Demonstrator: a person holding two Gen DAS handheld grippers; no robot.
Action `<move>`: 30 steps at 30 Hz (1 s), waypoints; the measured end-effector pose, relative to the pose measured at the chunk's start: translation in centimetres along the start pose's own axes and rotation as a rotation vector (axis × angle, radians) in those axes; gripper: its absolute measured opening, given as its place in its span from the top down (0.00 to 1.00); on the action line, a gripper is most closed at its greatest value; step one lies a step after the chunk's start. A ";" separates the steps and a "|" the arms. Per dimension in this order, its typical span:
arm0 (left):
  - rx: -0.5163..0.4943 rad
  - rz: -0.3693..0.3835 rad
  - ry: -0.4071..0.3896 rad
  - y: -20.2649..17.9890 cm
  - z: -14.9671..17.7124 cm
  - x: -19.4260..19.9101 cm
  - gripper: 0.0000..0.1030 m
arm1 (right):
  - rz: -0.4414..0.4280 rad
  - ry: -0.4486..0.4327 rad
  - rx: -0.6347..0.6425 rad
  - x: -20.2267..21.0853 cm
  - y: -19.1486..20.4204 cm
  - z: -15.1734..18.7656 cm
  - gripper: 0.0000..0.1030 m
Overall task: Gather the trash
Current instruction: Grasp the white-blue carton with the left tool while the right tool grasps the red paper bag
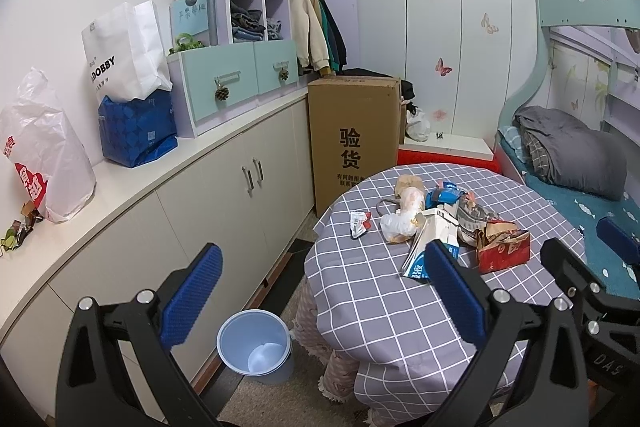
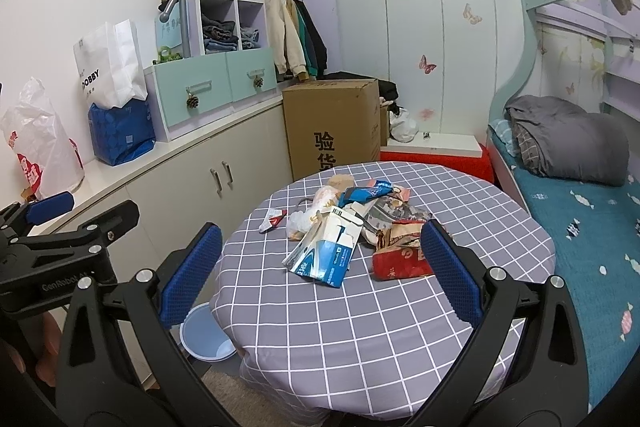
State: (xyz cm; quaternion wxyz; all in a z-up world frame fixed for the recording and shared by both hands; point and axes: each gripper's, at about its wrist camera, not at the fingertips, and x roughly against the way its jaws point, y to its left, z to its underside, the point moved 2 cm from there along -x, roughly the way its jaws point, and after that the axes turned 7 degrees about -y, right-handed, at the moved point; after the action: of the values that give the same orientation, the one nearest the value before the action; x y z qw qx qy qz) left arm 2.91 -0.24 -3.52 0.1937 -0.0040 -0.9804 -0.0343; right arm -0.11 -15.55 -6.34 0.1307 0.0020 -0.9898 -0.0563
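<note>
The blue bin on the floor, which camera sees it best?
The left wrist camera. There the blue bin shows whole, rim and inside, on the floor beside the table. In the right wrist view the bin is half hidden behind the right gripper's finger and the tablecloth edge.

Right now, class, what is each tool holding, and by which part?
Nothing. The left tool and right tool both stand open, above the grey checked tablecloth.

Your trash sits heaped at the middle of the round checked table [image 2: 360, 327]: a flattened blue-and-white carton [image 2: 324, 251] lies nearest you, a crumpled red paper bag [image 2: 400, 259] at its 3 o'clock, a knotted clear plastic bag [image 2: 304, 221] at 11, a small red-and-white wrapper [image 2: 273, 221] apart at 10. The blue bin [image 2: 204, 337] stands open on the floor, at the table's 8 o'clock.
</note>
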 end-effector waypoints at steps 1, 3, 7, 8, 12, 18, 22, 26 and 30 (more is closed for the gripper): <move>-0.003 0.000 0.002 -0.1 0.0 0.0 0.04 | -0.001 0.002 -0.003 -0.1 -0.1 0.0 0.06; -0.007 -0.002 0.009 -0.2 -0.1 -0.2 0.04 | -0.006 0.004 -0.013 -0.2 -0.5 0.0 0.06; -0.013 -0.003 0.027 -0.5 -0.2 -0.7 0.04 | -0.018 0.027 -0.043 -0.7 -1.3 0.1 0.06; -0.015 -0.001 0.035 -0.7 -0.3 -0.9 0.04 | -0.020 0.034 -0.050 -1.0 -1.8 0.1 0.06; -0.014 0.045 0.063 -1.4 -0.1 -1.9 0.04 | -0.040 0.076 -0.082 -2.1 -2.9 0.7 0.06; -0.012 0.127 0.146 -3.8 1.0 -5.2 0.04 | -0.004 0.142 -0.161 -4.1 -6.1 2.7 0.06; -0.004 0.205 0.222 -6.2 2.2 -8.6 0.04 | 0.040 0.180 -0.198 -5.7 -8.8 4.1 0.06; -0.045 0.258 0.295 -9.5 3.5 -12.6 0.04 | 0.105 0.216 -0.208 -7.7 -11.3 5.4 0.06; -0.085 0.285 0.357 -12.3 4.7 -16.2 0.04 | 0.147 0.252 -0.222 -10.3 -13.7 6.4 0.06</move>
State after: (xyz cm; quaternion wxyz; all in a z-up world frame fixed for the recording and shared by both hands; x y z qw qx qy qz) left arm 15.81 -12.12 -14.84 0.3669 -0.1446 -0.9177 -0.0482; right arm 8.01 -28.25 -16.65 0.2566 -0.0775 -0.9509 -0.1549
